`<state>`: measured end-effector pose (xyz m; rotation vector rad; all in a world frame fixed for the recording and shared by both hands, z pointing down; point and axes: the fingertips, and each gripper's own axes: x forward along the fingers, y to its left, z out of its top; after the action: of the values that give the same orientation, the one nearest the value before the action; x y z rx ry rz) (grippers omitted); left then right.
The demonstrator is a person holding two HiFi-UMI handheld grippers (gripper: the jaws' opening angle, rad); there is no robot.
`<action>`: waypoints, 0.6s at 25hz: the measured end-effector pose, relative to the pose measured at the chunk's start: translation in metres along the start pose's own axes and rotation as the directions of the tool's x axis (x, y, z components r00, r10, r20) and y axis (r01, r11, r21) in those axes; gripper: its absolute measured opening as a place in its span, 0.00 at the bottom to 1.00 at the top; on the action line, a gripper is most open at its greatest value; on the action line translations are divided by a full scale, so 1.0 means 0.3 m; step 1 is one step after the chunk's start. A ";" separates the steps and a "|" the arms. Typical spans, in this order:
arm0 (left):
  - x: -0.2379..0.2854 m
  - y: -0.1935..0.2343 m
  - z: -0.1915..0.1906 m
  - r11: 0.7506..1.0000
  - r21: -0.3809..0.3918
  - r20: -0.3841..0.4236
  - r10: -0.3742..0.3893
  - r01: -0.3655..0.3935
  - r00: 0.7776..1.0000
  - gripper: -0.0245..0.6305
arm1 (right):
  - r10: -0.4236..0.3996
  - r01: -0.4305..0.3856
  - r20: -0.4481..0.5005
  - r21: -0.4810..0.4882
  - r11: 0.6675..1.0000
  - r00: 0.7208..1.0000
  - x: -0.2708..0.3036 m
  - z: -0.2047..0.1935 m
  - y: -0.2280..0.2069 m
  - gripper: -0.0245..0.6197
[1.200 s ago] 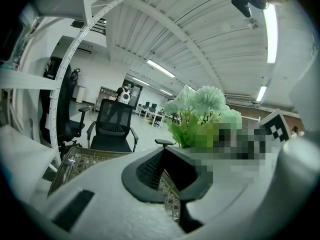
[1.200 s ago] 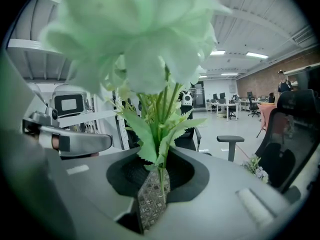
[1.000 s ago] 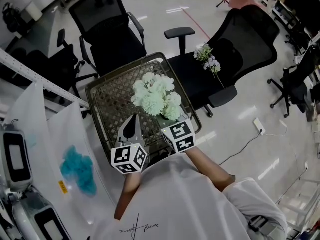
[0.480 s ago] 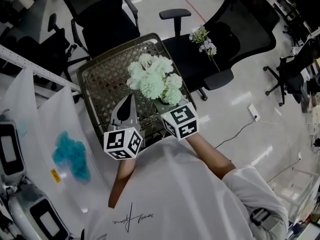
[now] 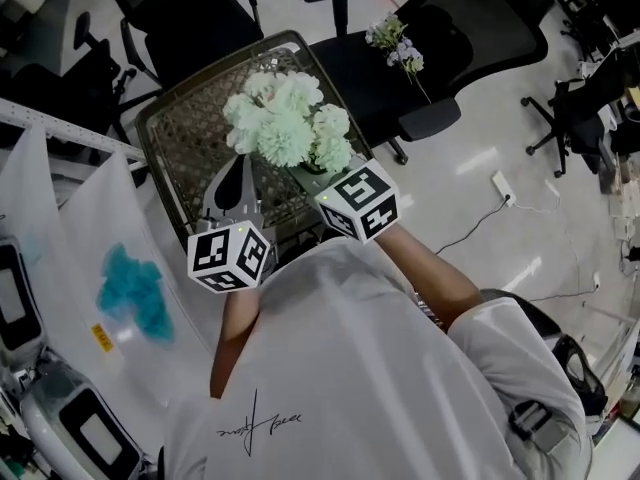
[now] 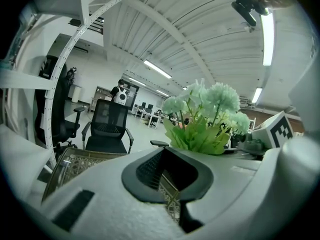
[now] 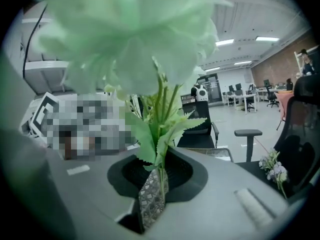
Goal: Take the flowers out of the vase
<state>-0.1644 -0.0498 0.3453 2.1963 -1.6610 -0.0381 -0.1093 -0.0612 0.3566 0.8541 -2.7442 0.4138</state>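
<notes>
Pale green flowers (image 5: 285, 128) standing mid wicker table (image 5: 185, 153), right gripper (image 7: 152, 184) jaws just closing round their stems (image 7: 162, 114), a narrow gap left, left gripper (image 5: 240, 168) jaws together, empty, over the table's near left.

From my left gripper (image 5: 242, 166), the bare woven table (image 5: 185, 153) offers free passage toward 12 o'clock. The flowers (image 5: 285, 128) obstruct 1 o'clock. Past the table rim, one office chair (image 5: 185, 28) closes 12 o'clock and a second chair (image 5: 470, 28) closes 2 o'clock. A white rail (image 5: 70, 133) bars 9 o'clock.
</notes>
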 end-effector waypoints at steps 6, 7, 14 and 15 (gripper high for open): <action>-0.011 0.006 -0.009 1.000 -0.002 -0.007 0.014 -0.014 1.000 0.04 | 0.056 -0.056 -0.017 -0.007 0.998 0.998 -0.020 -0.009 0.021 0.14; -0.014 0.005 -0.016 1.000 -0.003 -0.012 0.014 -0.014 1.000 0.04 | 0.061 -0.061 -0.019 -0.005 0.998 0.998 -0.023 -0.011 0.022 0.14; -0.008 -0.012 -0.040 1.000 -0.002 -0.032 0.001 -0.001 0.999 0.04 | 0.070 -0.070 -0.028 0.001 0.998 0.997 -0.030 -0.018 0.012 0.14; -0.007 -0.014 -0.040 1.000 -0.002 -0.033 0.000 0.000 0.999 0.04 | 0.071 -0.071 -0.029 0.000 0.997 0.997 -0.030 -0.017 0.012 0.14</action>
<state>-0.1582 -0.0433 0.3547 2.1835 -1.6421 -0.0032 -0.1035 -0.0520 0.3579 0.7456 -2.7538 0.4347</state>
